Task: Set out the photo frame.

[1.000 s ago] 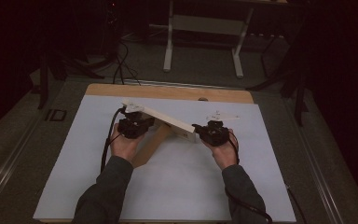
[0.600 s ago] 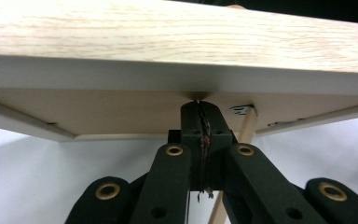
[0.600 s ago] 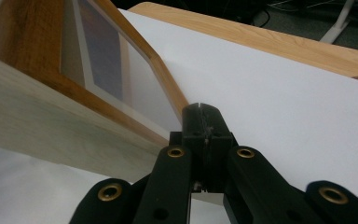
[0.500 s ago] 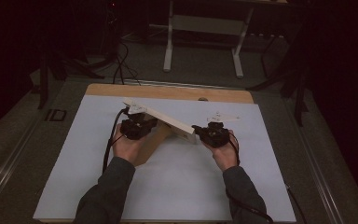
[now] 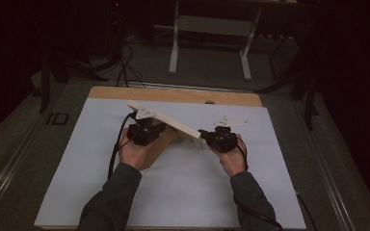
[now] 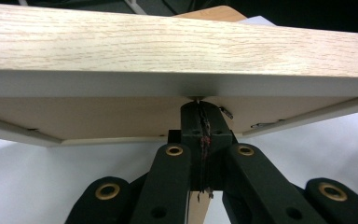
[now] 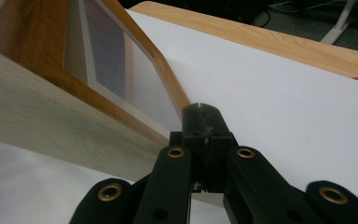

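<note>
A light wooden picture frame (image 5: 171, 121) stands tilted on the white sheet (image 5: 183, 192), between my two grippers. My left gripper (image 5: 154, 128) is behind it, jaws pressed together, with the tips touching the lower edge of the frame's back (image 6: 168, 46). In the left gripper view the left gripper (image 6: 200, 105) holds nothing that I can make out. My right gripper (image 5: 206, 137) is shut at the frame's right end. In the right gripper view the right gripper (image 7: 201, 109) has its tips at the lower corner of the frame's glazed front (image 7: 107, 60). A brown prop (image 5: 161, 148) slopes from the frame down to the sheet.
The white sheet covers a wooden tabletop whose bare far edge (image 5: 173, 95) runs along the back. Beyond the table are a white stand (image 5: 207, 29) and cables (image 5: 125, 67) on a dark floor. Both forearms come in from the near edge.
</note>
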Available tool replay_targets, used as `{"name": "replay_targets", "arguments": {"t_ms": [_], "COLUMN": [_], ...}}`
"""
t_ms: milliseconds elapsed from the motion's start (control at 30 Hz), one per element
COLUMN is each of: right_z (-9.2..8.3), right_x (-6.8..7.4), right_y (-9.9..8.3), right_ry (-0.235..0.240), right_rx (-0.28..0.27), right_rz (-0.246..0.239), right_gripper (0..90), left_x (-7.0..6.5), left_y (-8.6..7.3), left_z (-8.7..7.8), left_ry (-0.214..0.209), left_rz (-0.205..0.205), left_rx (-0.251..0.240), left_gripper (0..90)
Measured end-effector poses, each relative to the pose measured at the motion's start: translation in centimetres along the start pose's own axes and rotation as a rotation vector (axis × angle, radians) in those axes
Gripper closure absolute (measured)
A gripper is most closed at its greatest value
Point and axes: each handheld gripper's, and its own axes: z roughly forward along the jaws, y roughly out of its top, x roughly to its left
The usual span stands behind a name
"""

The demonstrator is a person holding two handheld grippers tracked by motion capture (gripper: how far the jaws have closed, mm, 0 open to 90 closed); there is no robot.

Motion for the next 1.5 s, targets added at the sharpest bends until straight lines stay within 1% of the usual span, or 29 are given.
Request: {"name": "replay_targets", "arguments": {"t_ms": [200,300,367,667,900,1133,1500], "right_z": [0.0,-0.1,-0.1,-0.2,-0.3,-0.3,-0.3], "right_x": [0.0,0.1,0.1,0.3,0.4,0.7,1.2], "right_y": [0.0,-0.1,-0.1,-0.2,-0.2,-0.2,-0.1], "right_ry": [0.002,0.004,0.007,0.011,0.011,0.021,0.055], "right_rx": [-0.003,-0.002,-0.002,-0.001,0.002,-0.001,0.0], "right_rz": [-0.004,-0.005,-0.008,-0.016,-0.02,-0.031,-0.047], "right_gripper": [89.7,89.7,89.7,89.7,89.7,89.8,89.7], "left_x": [-0.4,-0.5,-0.5,-0.9,-1.0,-1.1,-1.1], "left_y": [0.0,0.1,0.1,0.2,0.3,0.3,0.3], "left_z": [0.0,0.0,0.0,0.1,0.2,0.3,0.6], "left_ry": [-0.006,-0.003,-0.008,-0.025,-0.024,-0.019,-0.018], "left_rz": [0.009,0.013,0.011,0.025,0.027,0.025,0.026], "left_rx": [-0.002,-0.003,-0.006,-0.002,0.0,0.0,0.005], "left_gripper": [90.0,90.0,90.0,90.0,90.0,90.0,90.0]}}
